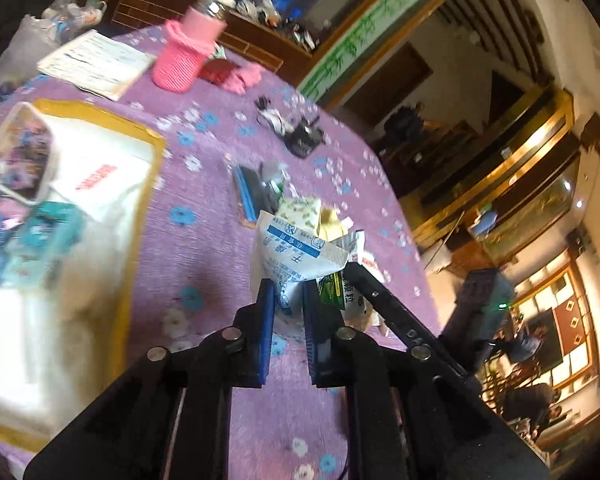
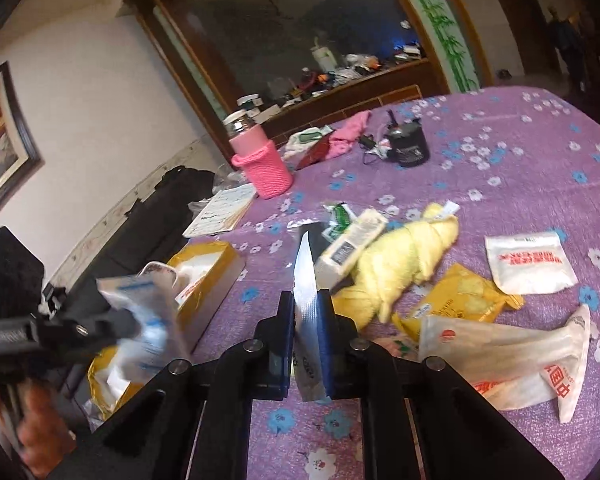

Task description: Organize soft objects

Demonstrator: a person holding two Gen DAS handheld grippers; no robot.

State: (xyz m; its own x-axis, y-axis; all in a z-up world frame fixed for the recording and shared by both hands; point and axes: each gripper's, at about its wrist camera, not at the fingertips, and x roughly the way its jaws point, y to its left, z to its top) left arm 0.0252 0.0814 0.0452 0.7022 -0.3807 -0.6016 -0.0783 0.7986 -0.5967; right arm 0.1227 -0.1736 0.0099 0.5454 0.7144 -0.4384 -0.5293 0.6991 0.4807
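In the left wrist view my left gripper (image 1: 288, 290) is shut on a white sachet with a blue label (image 1: 296, 252), held above the purple flowered tablecloth (image 1: 204, 272). Just to its right, a black finger of the right gripper (image 1: 380, 300) pinches a silvery sachet with green print (image 1: 334, 292). From the right wrist view, my right gripper (image 2: 306, 300) is shut on that silvery sachet (image 2: 305, 276), seen edge-on. The left gripper (image 2: 128, 322) with its blurred blue-white sachet (image 2: 152, 320) hangs over the yellow box (image 2: 220, 256). A hand (image 2: 32, 432) holds its handle.
The yellow box (image 1: 152, 184) with white lining holds several small packets. On the cloth lie a yellow cloth (image 2: 400, 256), a white pouch with red print (image 2: 528, 260), a yellow packet (image 2: 464, 296) and a white bag (image 2: 500, 344). Farther back stand a pink knitted bottle (image 2: 260, 164) and a black cup (image 2: 410, 148).
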